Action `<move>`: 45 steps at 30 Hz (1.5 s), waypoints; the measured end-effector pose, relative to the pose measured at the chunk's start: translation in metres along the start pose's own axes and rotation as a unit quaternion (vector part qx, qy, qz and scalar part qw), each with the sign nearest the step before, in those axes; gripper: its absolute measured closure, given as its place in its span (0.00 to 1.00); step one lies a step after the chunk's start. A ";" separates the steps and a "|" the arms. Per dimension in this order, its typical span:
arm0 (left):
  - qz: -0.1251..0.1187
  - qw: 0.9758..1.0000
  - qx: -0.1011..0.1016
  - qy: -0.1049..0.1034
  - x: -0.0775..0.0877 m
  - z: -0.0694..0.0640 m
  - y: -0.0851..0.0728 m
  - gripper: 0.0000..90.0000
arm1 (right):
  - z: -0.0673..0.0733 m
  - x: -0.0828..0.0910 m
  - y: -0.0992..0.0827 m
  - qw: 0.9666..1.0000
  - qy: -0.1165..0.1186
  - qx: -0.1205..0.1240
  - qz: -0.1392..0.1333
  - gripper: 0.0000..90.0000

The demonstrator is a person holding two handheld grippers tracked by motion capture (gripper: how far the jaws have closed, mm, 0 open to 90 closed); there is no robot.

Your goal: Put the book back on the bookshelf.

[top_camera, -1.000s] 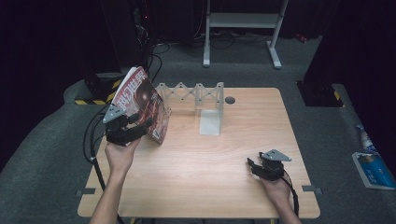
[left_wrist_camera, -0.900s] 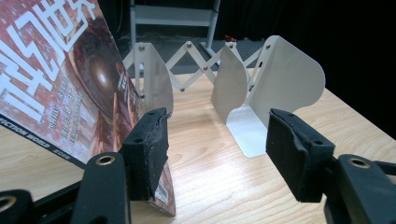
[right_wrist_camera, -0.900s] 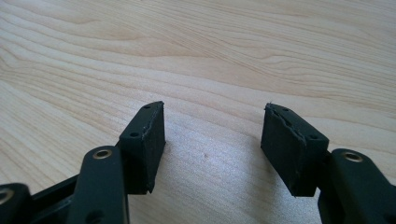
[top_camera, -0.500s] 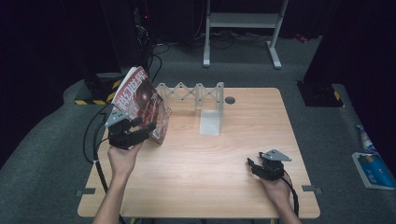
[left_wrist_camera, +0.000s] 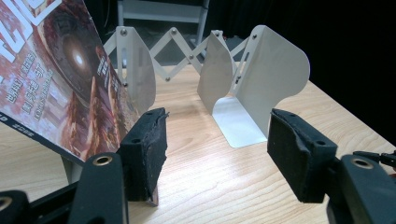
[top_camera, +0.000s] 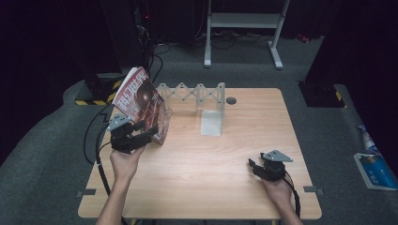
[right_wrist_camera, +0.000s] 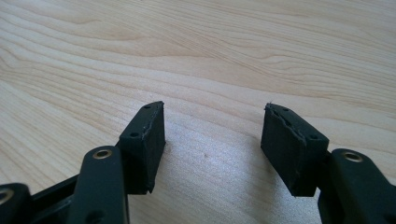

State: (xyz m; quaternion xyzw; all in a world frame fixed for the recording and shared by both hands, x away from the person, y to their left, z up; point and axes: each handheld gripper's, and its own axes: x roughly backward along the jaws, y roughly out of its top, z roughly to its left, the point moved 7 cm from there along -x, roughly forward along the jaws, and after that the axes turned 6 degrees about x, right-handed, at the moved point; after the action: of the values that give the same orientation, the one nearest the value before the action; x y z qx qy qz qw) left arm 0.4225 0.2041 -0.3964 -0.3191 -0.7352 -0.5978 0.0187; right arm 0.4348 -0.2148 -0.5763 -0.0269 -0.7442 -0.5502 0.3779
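Your left gripper (top_camera: pixel 143 136) sits at about nine o'clock on the worktop (top_camera: pixel 234 187), with its jaws released and nothing pressed between them. In the left gripper view its left pad stands just beside the lower edge of the magazine (left_wrist_camera: pixel 56 79); I cannot tell whether the two touch. The magazine (top_camera: pixel 141 101) stands tilted, its top leaning toward ten o'clock, at the left end of the white expanding file rack (top_camera: pixel 197 93), and its red cover with white characters faces you. The rack runs across the far side of the worktop at around twelve o'clock, and its rightmost divider (left_wrist_camera: pixel 275 74) has a flat foot lying on the wood. A small dark round hole (top_camera: pixel 231 100) lies just to the right of the rack.

Your right gripper (top_camera: pixel 253 168) rests at about four o'clock, well apart from the magazine. Its jaws are also released, spread over bare wood (right_wrist_camera: pixel 210 154) in the right gripper view.
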 end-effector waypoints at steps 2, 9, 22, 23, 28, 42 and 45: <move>0.001 1.000 0.000 -0.001 0.000 -0.001 -0.001 0.42 | 0.000 0.000 0.000 1.000 0.000 0.000 0.000 0.44; 0.000 1.000 0.001 -0.011 -0.001 -0.006 -0.004 0.42 | 0.000 0.000 0.000 1.000 -0.001 0.001 0.000 0.44; 0.009 1.000 -0.002 -0.018 -0.005 -0.010 -0.013 0.41 | 0.000 0.000 0.000 1.000 -0.001 0.001 0.000 0.44; 0.011 1.000 -0.002 -0.021 -0.005 -0.010 -0.015 0.41 | 0.000 0.000 0.000 1.000 -0.001 0.001 0.001 0.44; 0.015 1.000 -0.001 -0.027 -0.007 -0.012 -0.020 0.40 | 0.000 0.000 0.000 1.000 -0.001 0.001 0.000 0.44; 0.028 0.999 0.000 -0.033 -0.013 -0.013 -0.033 0.40 | 0.000 0.000 0.000 1.000 -0.001 0.001 0.000 0.44; 0.030 0.999 0.002 -0.035 -0.014 -0.014 -0.035 0.40 | 0.000 0.000 0.000 1.000 0.000 0.000 0.000 0.44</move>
State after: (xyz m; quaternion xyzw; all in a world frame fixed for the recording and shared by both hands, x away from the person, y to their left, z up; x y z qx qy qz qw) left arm 0.4117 0.1825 -0.4287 -0.3619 -0.7268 -0.5837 0.0113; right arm 0.4347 -0.2148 -0.5763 -0.0271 -0.7439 -0.5505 0.3779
